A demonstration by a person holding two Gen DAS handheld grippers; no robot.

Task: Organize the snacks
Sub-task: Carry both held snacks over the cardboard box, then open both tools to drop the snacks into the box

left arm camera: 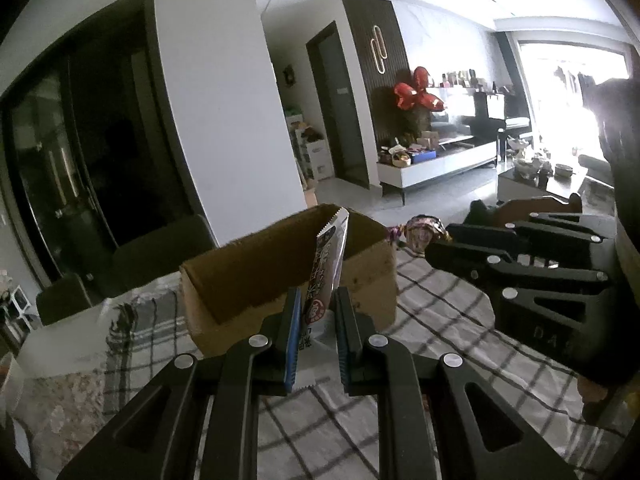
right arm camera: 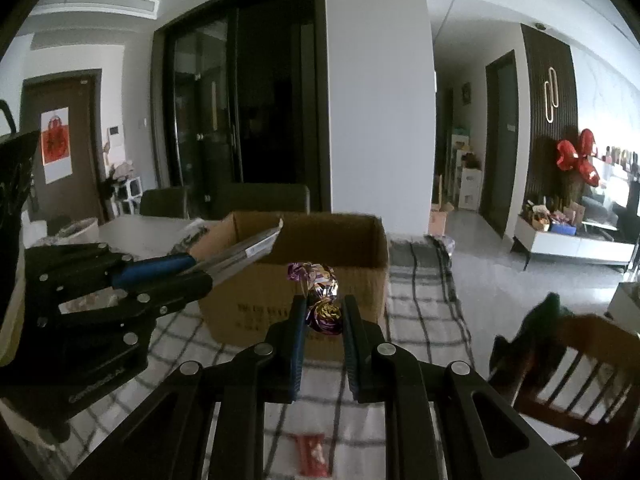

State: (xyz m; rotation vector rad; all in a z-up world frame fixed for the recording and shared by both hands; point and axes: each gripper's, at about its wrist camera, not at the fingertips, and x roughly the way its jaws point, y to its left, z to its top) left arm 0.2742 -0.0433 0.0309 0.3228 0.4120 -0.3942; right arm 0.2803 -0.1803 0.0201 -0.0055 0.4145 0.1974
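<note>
The cardboard box (right arm camera: 296, 280) sat open on the checked tablecloth (right arm camera: 420, 308) of the table, plain brown with flaps up; couldn't see its inside from either camera. Left tongs (left arm camera: 316, 320) were clamped on a long flat snack packet (left arm camera: 326, 268), glossy with a zigzag-cut end, long axis running up and away toward the box. Right tongs (right arm camera: 322, 316) were clamped on a crinkly purple-and-gold foil candy (right arm camera: 322, 300), twisted wrapper sticking up in front of the box's near wall. A small red packet (right arm camera: 312, 454) lay flat on the cloth, below the right tongs.
</note>
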